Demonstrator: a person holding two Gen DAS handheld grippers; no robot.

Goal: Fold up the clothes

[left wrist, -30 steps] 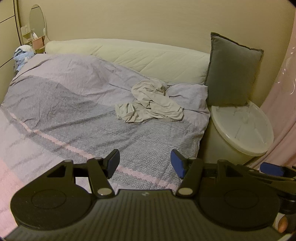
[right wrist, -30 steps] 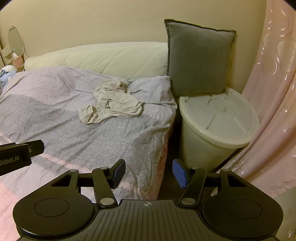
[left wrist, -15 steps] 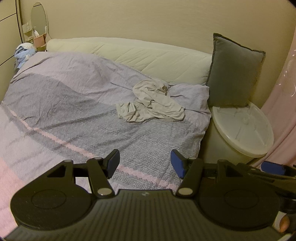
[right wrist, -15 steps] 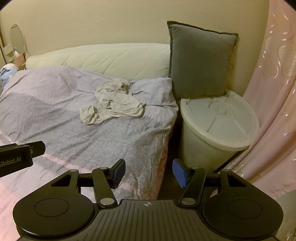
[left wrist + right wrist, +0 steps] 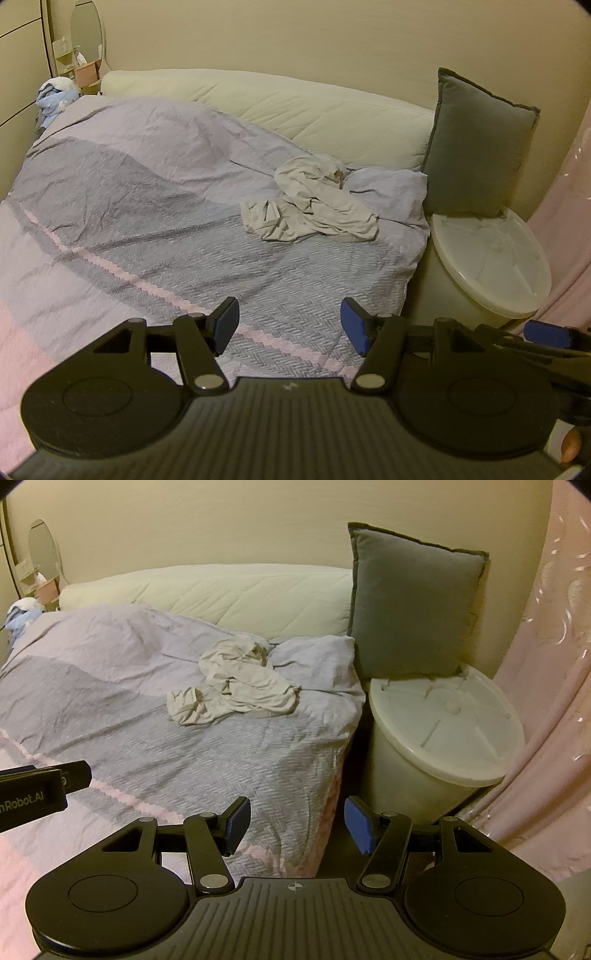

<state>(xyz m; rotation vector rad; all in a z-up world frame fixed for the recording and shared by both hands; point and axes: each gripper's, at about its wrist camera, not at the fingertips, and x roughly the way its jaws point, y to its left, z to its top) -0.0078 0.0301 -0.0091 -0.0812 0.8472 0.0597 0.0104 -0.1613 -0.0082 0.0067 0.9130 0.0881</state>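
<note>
A crumpled beige garment (image 5: 310, 201) lies in a heap on the grey-lilac bedspread (image 5: 147, 221), near the bed's far right corner; it also shows in the right wrist view (image 5: 236, 681). My left gripper (image 5: 290, 325) is open and empty, held above the bed's near part, well short of the garment. My right gripper (image 5: 297, 825) is open and empty, over the bed's right edge. The left gripper's body (image 5: 33, 790) shows at the left of the right wrist view.
A white lidded bin (image 5: 443, 731) stands right of the bed, with a grey cushion (image 5: 410, 609) leaning behind it. A cream headboard pad (image 5: 295, 114) runs along the wall. A pink curtain (image 5: 554, 701) hangs on the right. Blue clothes (image 5: 53, 98) lie far left.
Both grippers have drifted slightly, so the bed and garment sit a little lower and to the right in view. Both stay open and empty. The garment has not moved.
</note>
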